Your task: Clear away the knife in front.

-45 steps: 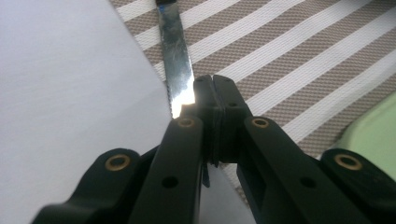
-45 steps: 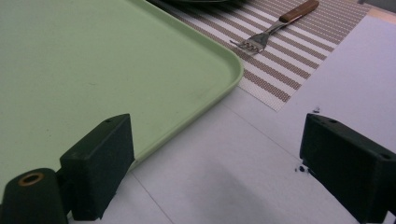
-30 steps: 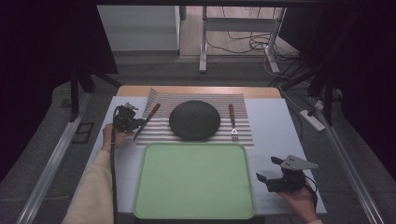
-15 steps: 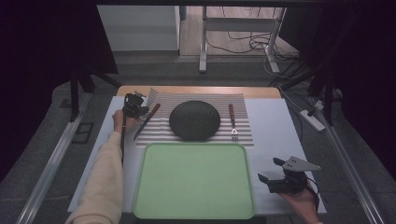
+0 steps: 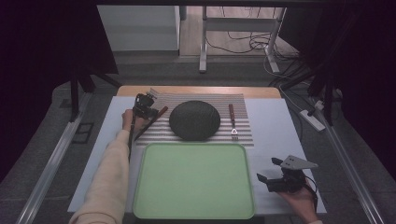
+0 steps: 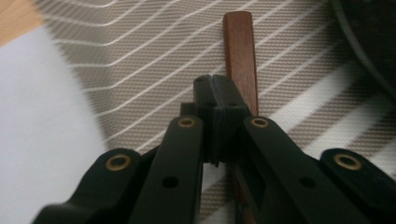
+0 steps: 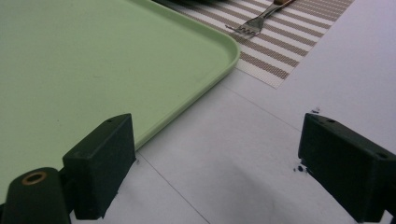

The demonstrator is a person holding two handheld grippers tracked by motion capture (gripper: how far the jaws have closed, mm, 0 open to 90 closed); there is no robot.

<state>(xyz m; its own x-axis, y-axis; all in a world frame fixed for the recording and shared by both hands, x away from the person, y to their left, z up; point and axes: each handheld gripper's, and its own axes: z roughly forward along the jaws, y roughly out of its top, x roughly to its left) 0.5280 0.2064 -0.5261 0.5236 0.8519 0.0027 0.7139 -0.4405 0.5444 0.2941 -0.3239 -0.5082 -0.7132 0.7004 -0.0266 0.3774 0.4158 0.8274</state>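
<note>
Seen from above: a desk (image 5: pixel 275 126) covered in white, with a striped placemat (image 5: pixel 243 135) at the far side and a pale green tray (image 5: pixel 194 179) nearer the person. On the placemat, a dark round plate (image 5: pixel 194 120) in the middle, a wooden-handled fork (image 5: pixel 232 122) to its right, and a wooden-handled utensil (image 5: pixel 151 122) to its left, lying at a slant; blade or head not clear.

Left gripper (image 5: pixel 145 106) reached out over the placemat's far left corner, just above that utensil's upper end. Jaws pressed together with nothing between them, the brown handle (image 6: pixel 240 63) passing just beside and beneath their tips. Right gripper (image 5: pixel 275 179) resting low on the white cover beside the tray's near right corner, jaws spread wide and empty.

Likely step: picking up the left utensil. To do it well: spread the jaws first, straddle the handle across its narrow width, lower until both tips reach the mat, then close and lift level.
</note>
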